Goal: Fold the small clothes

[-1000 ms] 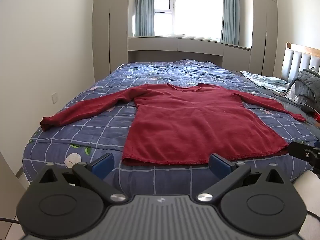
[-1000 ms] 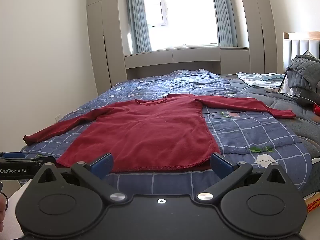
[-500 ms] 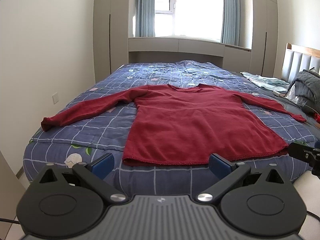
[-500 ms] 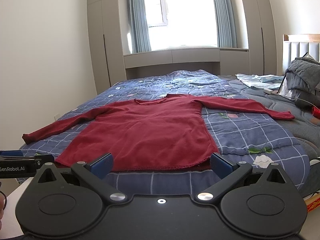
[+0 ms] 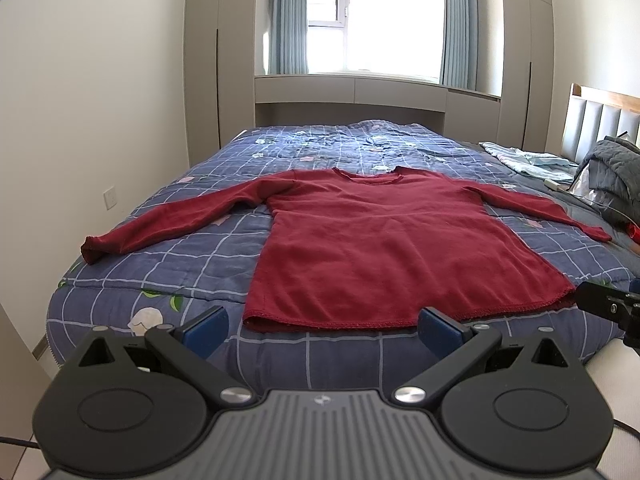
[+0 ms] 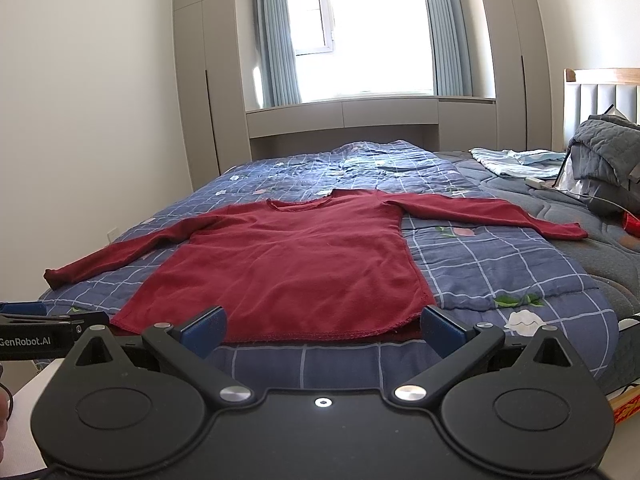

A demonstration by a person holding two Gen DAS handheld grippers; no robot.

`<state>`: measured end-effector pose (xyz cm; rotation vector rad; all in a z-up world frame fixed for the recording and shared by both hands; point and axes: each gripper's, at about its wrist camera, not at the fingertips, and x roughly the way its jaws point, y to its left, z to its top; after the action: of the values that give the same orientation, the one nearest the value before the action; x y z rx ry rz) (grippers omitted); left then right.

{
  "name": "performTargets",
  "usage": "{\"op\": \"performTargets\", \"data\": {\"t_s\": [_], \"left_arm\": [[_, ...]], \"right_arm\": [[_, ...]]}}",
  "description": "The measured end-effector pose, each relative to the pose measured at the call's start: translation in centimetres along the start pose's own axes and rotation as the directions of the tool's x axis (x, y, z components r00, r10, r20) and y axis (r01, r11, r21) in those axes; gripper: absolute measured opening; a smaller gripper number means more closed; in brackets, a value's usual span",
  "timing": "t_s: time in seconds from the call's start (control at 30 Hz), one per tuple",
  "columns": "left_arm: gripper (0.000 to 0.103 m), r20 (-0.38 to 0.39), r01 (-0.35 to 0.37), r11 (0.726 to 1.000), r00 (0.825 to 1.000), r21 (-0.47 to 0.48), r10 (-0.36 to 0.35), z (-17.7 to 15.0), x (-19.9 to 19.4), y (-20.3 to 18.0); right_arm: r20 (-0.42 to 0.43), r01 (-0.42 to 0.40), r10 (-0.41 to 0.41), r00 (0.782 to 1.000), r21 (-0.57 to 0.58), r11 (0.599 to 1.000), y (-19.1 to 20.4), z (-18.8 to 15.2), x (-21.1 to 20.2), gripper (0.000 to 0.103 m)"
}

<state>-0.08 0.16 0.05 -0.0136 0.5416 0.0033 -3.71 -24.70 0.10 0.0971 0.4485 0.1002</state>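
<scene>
A dark red long-sleeved top [image 5: 384, 248] [image 6: 296, 264] lies flat on the bed, both sleeves spread out sideways, its hem toward me. My left gripper [image 5: 322, 328] hangs open just short of the hem, nothing between its blue pads. My right gripper [image 6: 322, 326] is open too, level with the hem's right half and holding nothing. Each gripper shows at the edge of the other's view: the right one [image 5: 608, 304] at the far right, the left one [image 6: 44, 328] at the far left.
The bed carries a blue checked quilt [image 5: 192, 264]. A grey padded blanket [image 6: 604, 156] and pale blue clothes [image 6: 516, 160] lie near the headboard on the right. A small red object [image 6: 631, 224] sits by the right sleeve's cuff. Wall and wardrobes stand to the left.
Both views have shifted only slightly; the top lies as before and both grippers stay open.
</scene>
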Motion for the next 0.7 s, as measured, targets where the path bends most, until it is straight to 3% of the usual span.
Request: {"op": "performTargets", "data": {"t_s": [0.7], "left_arm": [[0.103,0.003,-0.001,1.0,1.0,0.004,0.001,-0.01,-0.01,-0.12]], "right_arm": [[0.002,0.001,-0.001,1.0,-0.002,1.0,0.01,-0.01,-0.07,0.103]]}}
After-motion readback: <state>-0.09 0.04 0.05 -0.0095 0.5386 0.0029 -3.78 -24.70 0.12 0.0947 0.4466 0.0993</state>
